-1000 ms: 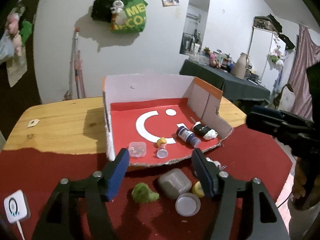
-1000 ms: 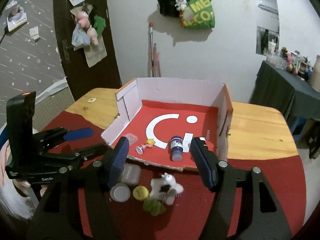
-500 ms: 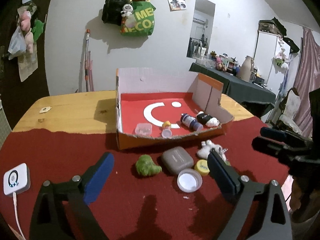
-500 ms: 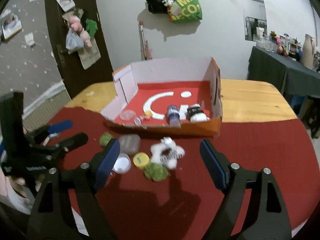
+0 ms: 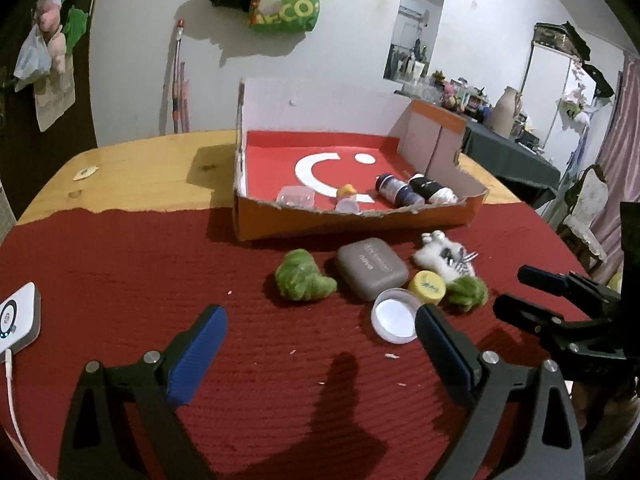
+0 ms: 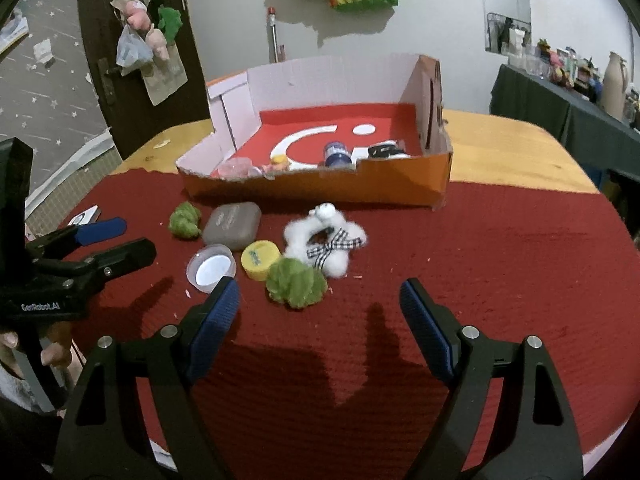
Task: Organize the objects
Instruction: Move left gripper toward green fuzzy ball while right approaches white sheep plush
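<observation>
- Red-clothed worktop (image 6: 480, 248) carrying loose bits just before box (image 6: 320, 192): green tuft (image 6: 296, 283), yellow cap (image 6: 260, 259), plush (image 6: 326, 242).
- Right gripper (image 6: 318, 308) spread, empty, nearest the tuft; left gripper (image 5: 320, 336) likewise spread, empty.
- Best dropped straight over the tuft, pinched low, clear of cap.

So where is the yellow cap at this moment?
The yellow cap lies on the red cloth in front of the box, between the white lid and the white plush toy.
</observation>
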The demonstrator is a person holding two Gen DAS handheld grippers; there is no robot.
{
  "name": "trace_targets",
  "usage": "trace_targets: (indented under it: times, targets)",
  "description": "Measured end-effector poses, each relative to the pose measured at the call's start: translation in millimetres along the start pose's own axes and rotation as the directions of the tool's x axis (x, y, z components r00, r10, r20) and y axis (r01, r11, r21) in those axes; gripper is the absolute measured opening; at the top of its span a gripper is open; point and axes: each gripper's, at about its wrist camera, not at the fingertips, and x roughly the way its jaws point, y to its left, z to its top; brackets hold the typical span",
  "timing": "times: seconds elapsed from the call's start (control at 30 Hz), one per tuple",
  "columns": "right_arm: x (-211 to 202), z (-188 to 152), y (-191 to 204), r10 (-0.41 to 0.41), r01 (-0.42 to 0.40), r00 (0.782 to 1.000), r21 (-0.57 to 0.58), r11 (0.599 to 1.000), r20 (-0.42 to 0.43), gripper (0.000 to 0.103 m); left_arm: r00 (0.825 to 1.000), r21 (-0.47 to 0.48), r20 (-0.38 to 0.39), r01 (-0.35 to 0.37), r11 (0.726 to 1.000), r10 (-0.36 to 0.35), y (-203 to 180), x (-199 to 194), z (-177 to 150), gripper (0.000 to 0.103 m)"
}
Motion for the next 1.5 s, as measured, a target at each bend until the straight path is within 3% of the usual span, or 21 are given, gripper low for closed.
trace_targets:
  times: [0.3, 0.67, 1.03, 1.5]
  targets:
    - [8, 1, -2, -0.001, 0.001, 1.0, 0.003, 1.0, -0.018, 0.082, 1.0, -0.02, -0.025, -0.017, 1.0, 0.017, 11, 13, 5, 0.097]
    - [23, 28, -12, -0.01, 0.01, 0.999, -0.001, 1.0, -0.046, 0.082, 0.998, -0.018, -0.061, -0.026, 0.999, 0.025, 20, 31, 14, 0.096]
    - [61, 46, -8, -0.047, 0.035, 0.985, -0.076, 0.996, -0.165, 0.082, 0.993, 0.01, -0.119, 0.013, 1.0, -0.012, 23, 52, 22, 0.073]
    - [72, 49, -12, -0.034, 0.021, 0.982, -0.076, 0.997, -0.185, 0.081, 0.993, 0.065, -0.122, 0.011, 0.998, -0.003, 17, 65, 27, 0.068]
